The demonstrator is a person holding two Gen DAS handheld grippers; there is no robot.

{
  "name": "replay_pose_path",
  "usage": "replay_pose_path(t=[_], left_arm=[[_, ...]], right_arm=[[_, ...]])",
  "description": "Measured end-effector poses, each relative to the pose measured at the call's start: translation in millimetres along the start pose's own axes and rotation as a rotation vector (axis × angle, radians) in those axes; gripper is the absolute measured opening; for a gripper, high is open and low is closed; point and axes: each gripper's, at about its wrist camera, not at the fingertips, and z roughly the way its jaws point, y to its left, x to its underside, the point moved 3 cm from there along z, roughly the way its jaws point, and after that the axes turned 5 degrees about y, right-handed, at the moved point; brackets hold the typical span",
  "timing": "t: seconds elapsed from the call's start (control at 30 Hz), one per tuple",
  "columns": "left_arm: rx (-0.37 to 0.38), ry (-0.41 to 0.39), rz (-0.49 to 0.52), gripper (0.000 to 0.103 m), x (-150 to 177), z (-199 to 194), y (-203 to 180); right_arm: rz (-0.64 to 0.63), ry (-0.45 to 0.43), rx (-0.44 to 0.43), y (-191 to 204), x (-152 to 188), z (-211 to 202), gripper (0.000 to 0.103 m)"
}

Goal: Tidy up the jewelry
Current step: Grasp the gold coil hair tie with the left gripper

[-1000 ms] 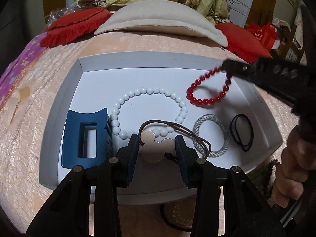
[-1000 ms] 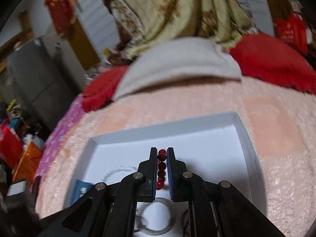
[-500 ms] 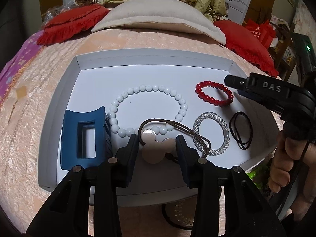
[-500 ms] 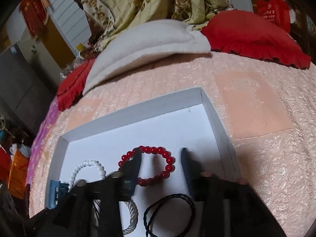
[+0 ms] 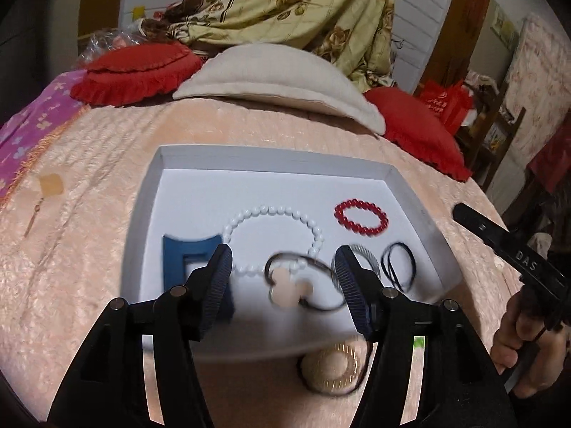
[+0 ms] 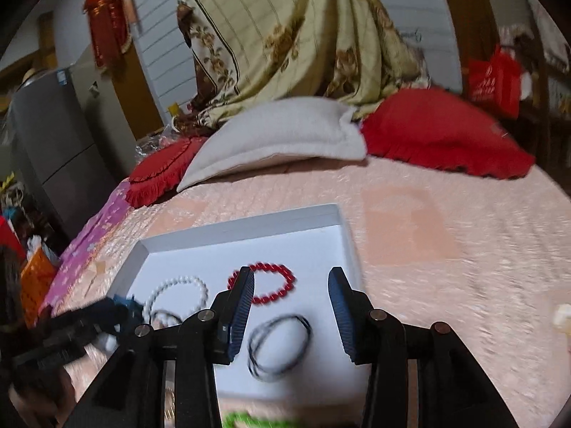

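A white tray (image 5: 271, 155) lies on the peach bedspread. In it are a white bead bracelet (image 5: 273, 210), a red bead bracelet (image 5: 360, 217), a blue hair claw (image 5: 178, 260), a silver braided ring (image 5: 367, 253), black hair ties (image 5: 399, 264) and a brown cord with a mouse-shaped pendant (image 5: 289, 287). My left gripper (image 5: 283, 260) hovers over the pendant with its jaws opening; the pads do not touch it. My right gripper (image 6: 292, 278) stands open and empty, short of the red bracelet (image 6: 264, 283) and above the black ties (image 6: 278, 342).
A round cream and gold piece (image 5: 332, 363) lies on the bedspread in front of the tray. Green beads (image 6: 249, 419) show at the near edge. A grey pillow (image 5: 278, 82) and red cushions (image 5: 135, 71) sit behind the tray. A hand (image 5: 517, 342) holds the right gripper.
The right gripper let go of the red bracelet, which now lies in the tray, and drew back. The left gripper opened off the pendant and pulled back and up.
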Motion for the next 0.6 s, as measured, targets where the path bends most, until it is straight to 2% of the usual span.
replay_pose_path(t=[0.13, 0.27, 0.4, 0.53, 0.6], left_arm=[[0.039, 0.046, 0.075, 0.06, 35, -10, -13], [0.044, 0.117, 0.166, 0.06, 73, -3, -35], [0.035, 0.117, 0.22, 0.06, 76, 7, -45], [0.047, 0.115, 0.212, 0.059, 71, 16, -44], [0.045, 0.118, 0.196, 0.055, 67, 20, -42]], right_arm=[[0.009, 0.005, 0.021, -10, 26, -28, 0.041], [0.015, 0.075, 0.081, -21, 67, -43, 0.041], [0.004, 0.148, 0.117, -30, 102, -48, 0.041], [-0.01, 0.158, 0.127, -37, 110, -51, 0.041], [0.007, 0.149, 0.122, -42, 107, -53, 0.042]])
